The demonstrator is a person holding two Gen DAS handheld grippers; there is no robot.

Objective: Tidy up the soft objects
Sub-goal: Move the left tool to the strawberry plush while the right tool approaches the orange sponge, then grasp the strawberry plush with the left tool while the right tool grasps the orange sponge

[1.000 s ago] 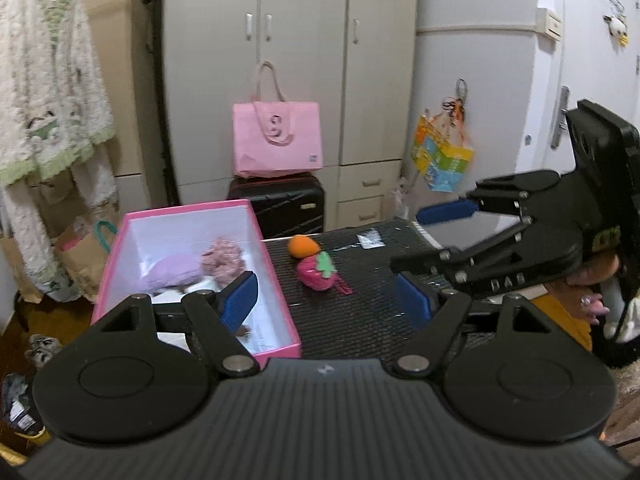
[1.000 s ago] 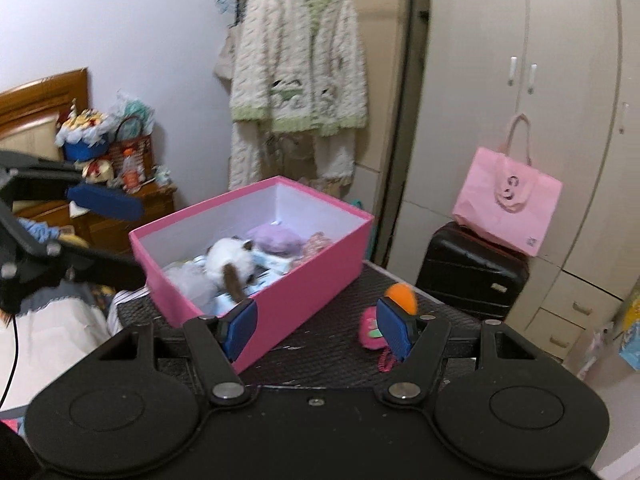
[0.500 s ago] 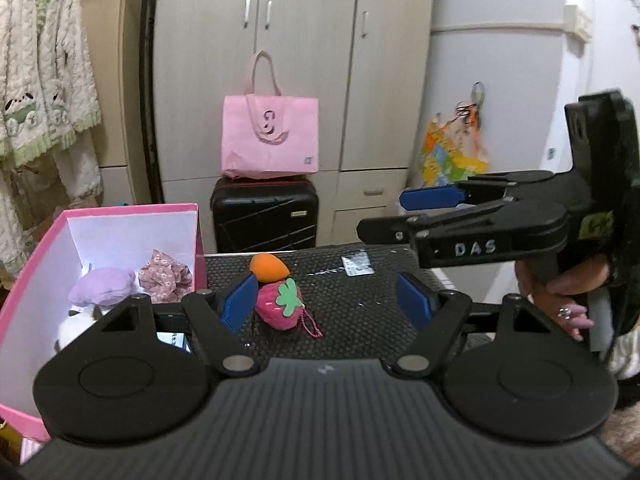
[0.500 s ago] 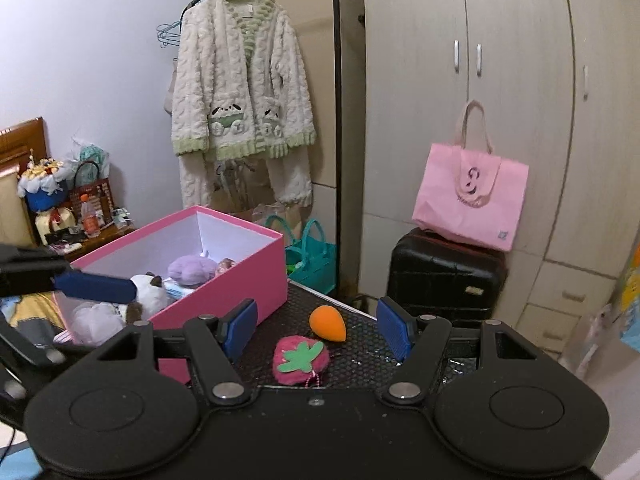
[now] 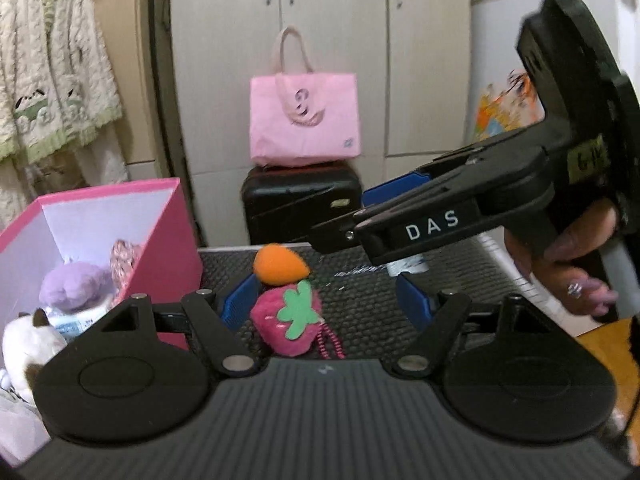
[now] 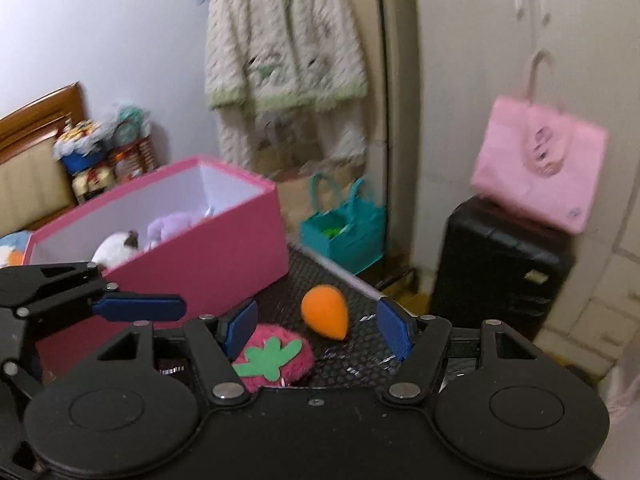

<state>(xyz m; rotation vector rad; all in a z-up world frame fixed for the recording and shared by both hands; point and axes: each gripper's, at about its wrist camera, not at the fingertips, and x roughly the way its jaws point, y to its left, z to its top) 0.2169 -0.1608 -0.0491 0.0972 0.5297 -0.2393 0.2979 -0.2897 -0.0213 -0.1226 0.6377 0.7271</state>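
A: status on the soft-object sort?

B: partway, judging by the layout. The pink box (image 6: 208, 256) is sitting on the black mesh table (image 5: 360, 320) and is already holding plush: one white cat plush (image 5: 28, 344), one purple plush (image 5: 68, 284), one pink floral scrunchie-like piece (image 5: 124, 256). Some pale packaging is showing underneath them, can't identify it

A: what's remaining?

B: two items are lying loose on the table, just right of the box: one pink strawberry plush (image 5: 290, 322) and one orange drop-shaped sponge (image 6: 326, 312). They're looking like they're touching in the left view, slightly apart in the right view, so I can't tell which

A: grippers?

B: both are spread wide and carrying nothing. The left gripper (image 5: 326, 300) is pointing at the strawberry, which is sitting between its blue fingers (image 5: 240, 300). The right gripper (image 6: 318, 326) is hovering over the same pair, with the sponge lying between its pads and the strawberry by its left pad

A: count, largest first?

B: one box, three soft things visible inside, two outside. Both claws are converging on one spot, so I'm expecting a clash risk there
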